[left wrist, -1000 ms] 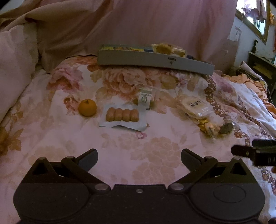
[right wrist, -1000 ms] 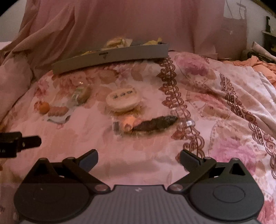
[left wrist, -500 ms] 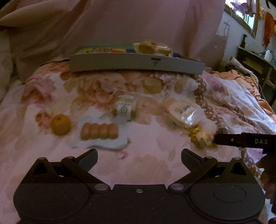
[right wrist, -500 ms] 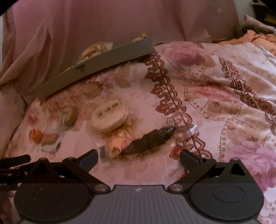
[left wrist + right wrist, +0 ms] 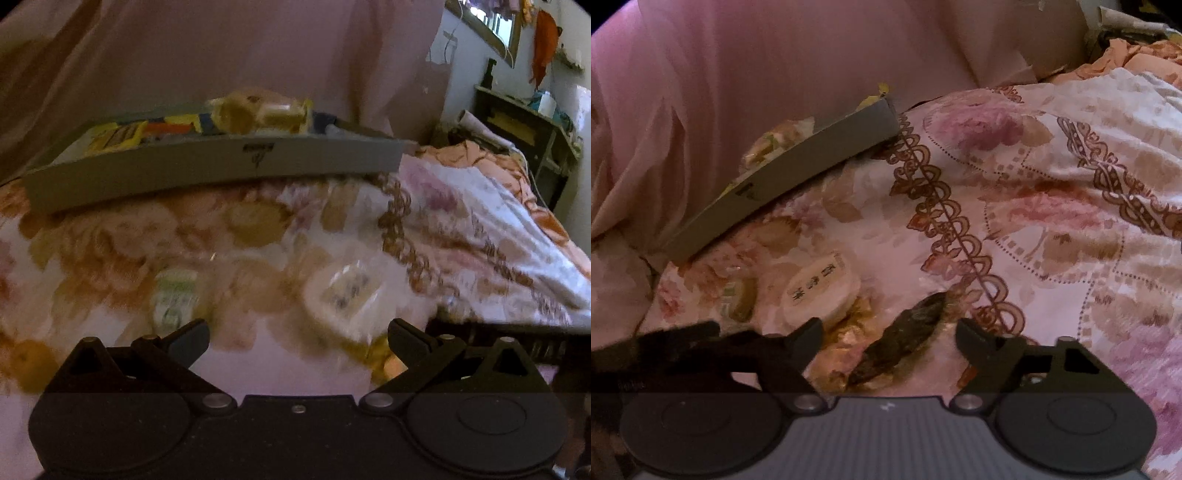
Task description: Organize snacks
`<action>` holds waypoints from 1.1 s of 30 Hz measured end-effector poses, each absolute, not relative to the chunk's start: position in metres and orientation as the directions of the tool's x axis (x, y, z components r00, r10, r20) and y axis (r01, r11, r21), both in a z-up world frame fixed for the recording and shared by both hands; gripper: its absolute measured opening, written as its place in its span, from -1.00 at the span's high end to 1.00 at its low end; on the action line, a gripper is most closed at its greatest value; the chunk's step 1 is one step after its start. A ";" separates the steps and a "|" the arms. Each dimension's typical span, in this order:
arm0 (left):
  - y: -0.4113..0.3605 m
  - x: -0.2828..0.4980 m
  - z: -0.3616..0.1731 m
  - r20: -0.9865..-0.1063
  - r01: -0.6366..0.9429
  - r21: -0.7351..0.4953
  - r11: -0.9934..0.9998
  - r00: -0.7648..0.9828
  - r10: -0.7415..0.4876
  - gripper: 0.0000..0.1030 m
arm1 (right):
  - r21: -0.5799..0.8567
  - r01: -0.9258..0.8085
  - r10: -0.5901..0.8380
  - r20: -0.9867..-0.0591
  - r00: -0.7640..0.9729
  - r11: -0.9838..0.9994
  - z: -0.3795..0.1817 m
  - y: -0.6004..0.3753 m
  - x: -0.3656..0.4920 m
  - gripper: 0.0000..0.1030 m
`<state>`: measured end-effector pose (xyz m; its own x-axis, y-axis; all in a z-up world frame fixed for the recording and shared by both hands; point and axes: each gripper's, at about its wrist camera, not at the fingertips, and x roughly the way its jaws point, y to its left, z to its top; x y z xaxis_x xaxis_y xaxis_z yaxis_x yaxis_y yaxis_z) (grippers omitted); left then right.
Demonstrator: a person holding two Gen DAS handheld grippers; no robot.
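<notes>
A grey tray (image 5: 207, 170) holding several snack packets sits at the back of the flowered bedspread; it also shows in the right wrist view (image 5: 783, 181). My right gripper (image 5: 888, 334) is open, its fingers either side of a dark snack in clear wrap (image 5: 901, 338). A round white cake packet (image 5: 820, 291) lies just left of it, and a green packet (image 5: 742, 301) further left. My left gripper (image 5: 297, 339) is open and empty above the bed, with the green packet (image 5: 173, 297) and the white cake packet (image 5: 343, 295) just ahead. An orange (image 5: 22, 360) lies at the far left.
Pink fabric (image 5: 221, 55) is heaped behind the tray. A dark wooden cabinet (image 5: 524, 136) stands at the right beyond the bed. An orange cloth (image 5: 1137, 59) is bunched at the bed's far right. The left gripper's finger (image 5: 676, 338) reaches in beside the right one.
Both grippers have moved forward and lower toward the snacks. The dark snack now lies between my right gripper's fingers. The sausage pack has left the left wrist view.
</notes>
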<state>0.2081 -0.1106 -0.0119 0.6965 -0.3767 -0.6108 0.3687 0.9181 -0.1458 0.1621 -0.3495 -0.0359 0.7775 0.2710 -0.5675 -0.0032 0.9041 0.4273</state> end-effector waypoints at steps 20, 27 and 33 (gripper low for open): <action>-0.186 0.268 -0.024 -0.736 0.521 -0.066 0.851 0.551 -0.394 -0.89 | 0.362 0.017 0.223 -0.608 0.762 0.932 -0.038 -0.347 0.165 -0.17; -0.177 0.267 -0.031 -0.749 0.503 -0.057 0.862 0.550 -0.370 -0.51 | 0.301 -0.034 0.216 -0.596 0.773 0.953 -0.040 -0.336 0.162 -0.30; -0.154 0.254 -0.031 -0.750 0.451 -0.079 0.889 0.561 -0.352 -0.49 | 0.255 -0.091 0.229 -0.585 0.779 0.963 -0.039 -0.325 0.160 -0.10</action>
<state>0.2535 -0.1536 -0.0311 0.5608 -0.3518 -0.7495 0.4514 0.8888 -0.0794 0.1597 -0.3251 -0.0393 0.7785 0.2285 -0.5846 -0.0913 0.9627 0.2548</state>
